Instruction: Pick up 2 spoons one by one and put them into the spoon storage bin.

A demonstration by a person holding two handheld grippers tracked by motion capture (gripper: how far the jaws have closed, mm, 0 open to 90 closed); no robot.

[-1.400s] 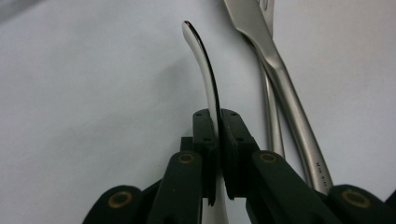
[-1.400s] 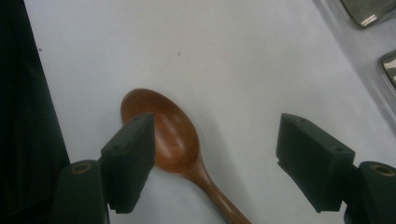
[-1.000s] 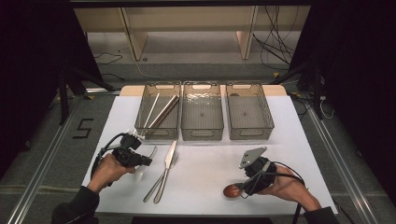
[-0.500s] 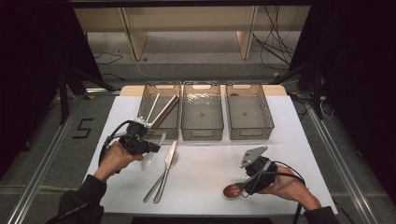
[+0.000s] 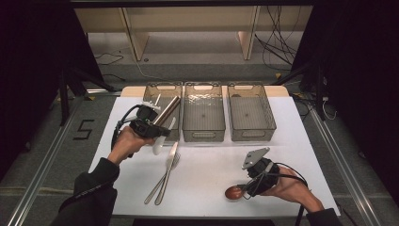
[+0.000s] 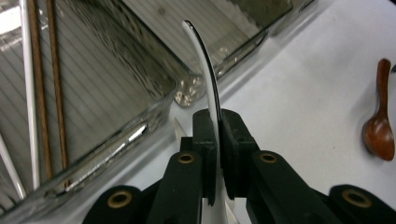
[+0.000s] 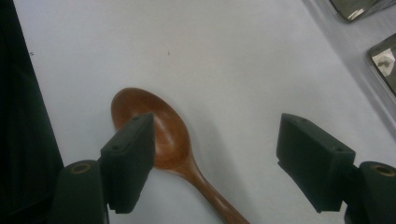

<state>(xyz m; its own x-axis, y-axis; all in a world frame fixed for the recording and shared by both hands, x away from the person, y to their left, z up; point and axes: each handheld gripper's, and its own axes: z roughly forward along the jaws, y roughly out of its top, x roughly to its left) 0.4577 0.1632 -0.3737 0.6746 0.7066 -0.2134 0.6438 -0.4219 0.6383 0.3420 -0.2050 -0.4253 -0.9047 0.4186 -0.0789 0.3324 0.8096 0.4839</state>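
My left gripper [image 5: 156, 135] is shut on a white spoon [image 5: 159, 145] and holds it off the table beside the front of the left clear bin [image 5: 161, 92]. In the left gripper view the white spoon [image 6: 211, 88] runs edge-on between the closed jaws of the gripper [image 6: 217, 128], curving up over the bin's corner. My right gripper [image 5: 244, 190] stands open near the table's front right, low over a brown wooden spoon [image 5: 233, 192]. In the right gripper view the wooden spoon [image 7: 170, 140] lies on the table by the left jaw of the gripper [image 7: 229, 137], its handle running toward the camera.
Three clear bins stand in a row at the back: the left one holds chopsticks [image 5: 167, 110], beside it are the middle bin [image 5: 203, 134] and the right bin [image 5: 251, 135]. A knife and fork [image 5: 164, 175] lie together on the white table [image 5: 207, 165] in front of the left bin.
My left hand has risen and moved away from the person toward the left bin, carrying the white spoon. The right hand and the wooden spoon have stayed put.
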